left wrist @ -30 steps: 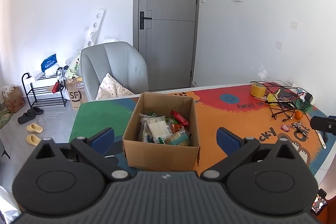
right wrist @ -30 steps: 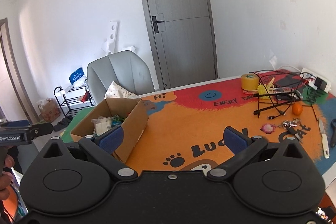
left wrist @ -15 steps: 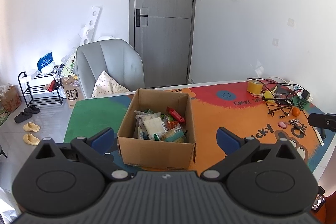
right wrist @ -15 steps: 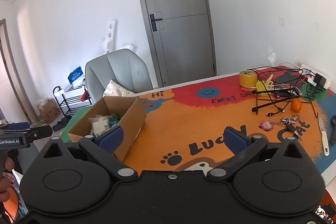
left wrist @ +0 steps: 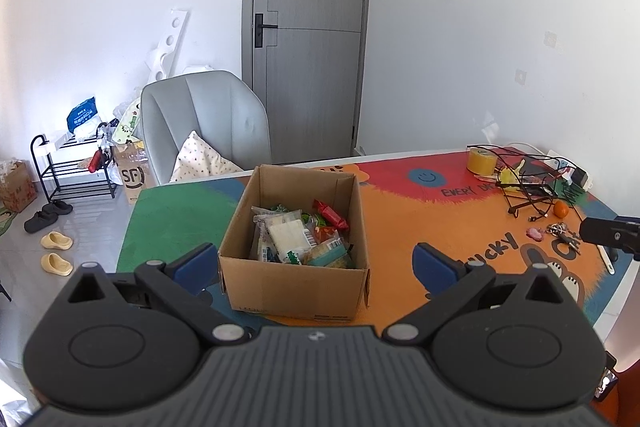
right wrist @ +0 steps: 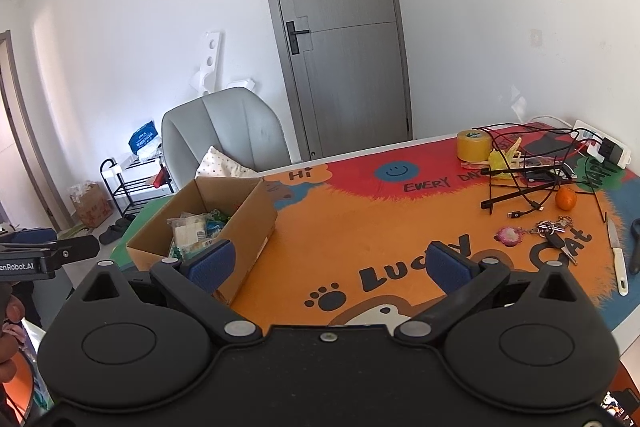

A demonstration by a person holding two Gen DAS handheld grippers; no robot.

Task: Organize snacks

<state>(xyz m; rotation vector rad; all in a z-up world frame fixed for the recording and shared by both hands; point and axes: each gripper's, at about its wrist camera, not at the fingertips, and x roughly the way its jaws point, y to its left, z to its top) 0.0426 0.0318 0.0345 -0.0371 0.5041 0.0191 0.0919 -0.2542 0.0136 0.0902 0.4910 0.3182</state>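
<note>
The cardboard box (left wrist: 294, 245) sits on the colourful mat (right wrist: 360, 227) with the snacks (left wrist: 300, 235) heaped inside it; the left gripper (left wrist: 316, 263) hangs dead ahead of it, jaws spread wide and holding nothing, the box's long axis running away from it. The right gripper (right wrist: 328, 263) is equally wide and bare (box off to its left); whether the snacks await sorting or are already stowed, I can't say.

White walls; grey door (left wrist: 312, 39) with black handle, upper centre of frame. Grey padded chair (left wrist: 204, 123) left of centre, spotted cushion (left wrist: 200, 163) on its seat. Black wire shoe rack (left wrist: 68, 167) at far left on pale tiled floor (left wrist: 80, 223); slippers beside it. Bright, even daylight.
</note>
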